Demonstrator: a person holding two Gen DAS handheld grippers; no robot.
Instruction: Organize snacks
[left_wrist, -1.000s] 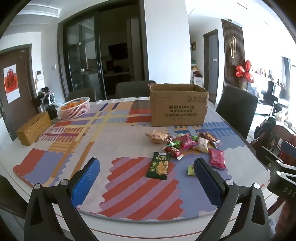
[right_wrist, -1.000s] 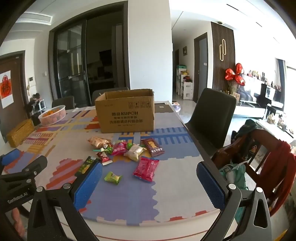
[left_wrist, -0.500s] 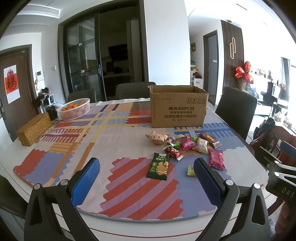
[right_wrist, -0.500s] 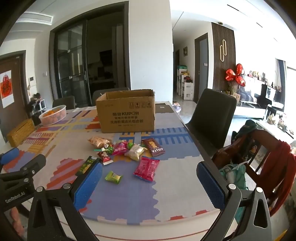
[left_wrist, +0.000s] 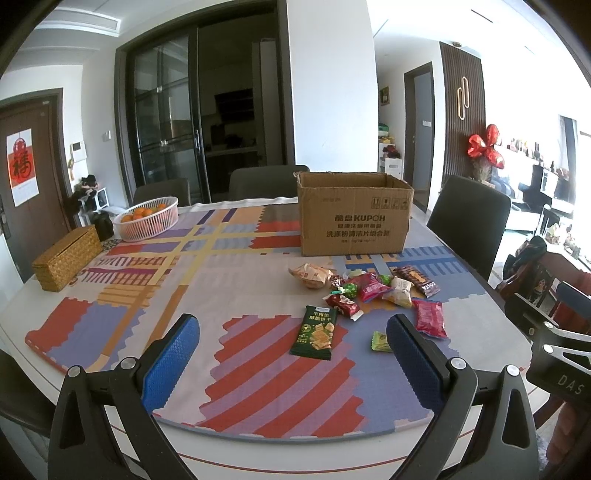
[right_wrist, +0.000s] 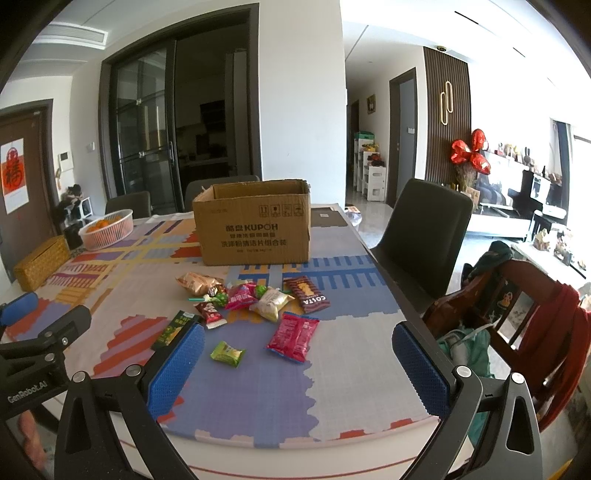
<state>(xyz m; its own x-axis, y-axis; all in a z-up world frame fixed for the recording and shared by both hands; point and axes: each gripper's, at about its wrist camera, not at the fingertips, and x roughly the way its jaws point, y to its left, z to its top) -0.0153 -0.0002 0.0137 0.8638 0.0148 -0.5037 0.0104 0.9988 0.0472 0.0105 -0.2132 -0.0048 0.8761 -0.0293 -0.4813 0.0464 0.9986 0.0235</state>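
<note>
Brown corrugated cardboard box (left_wrist: 355, 214) with dark printed lettering stands open-topped on the worktop (left_wrist: 258, 443), which carries a patterned mat in red, blue, yellow and lilac. Just in front of the box lies a loose cluster of crinkly snack packets (right_wrist: 255, 299): tan, pink, pale yellow and a striped brown one. Nearer than the box lie a dark green biscuit packet (left_wrist: 315, 332), a magenta packet (right_wrist: 293, 336) and a small lime-green sweet (right_wrist: 227, 353). Left of the box sits a white wire basket of oranges (left_wrist: 146, 218). Both the left gripper (left_wrist: 293, 354) and right gripper (right_wrist: 297, 360) are spread wide, holding nothing.
</note>
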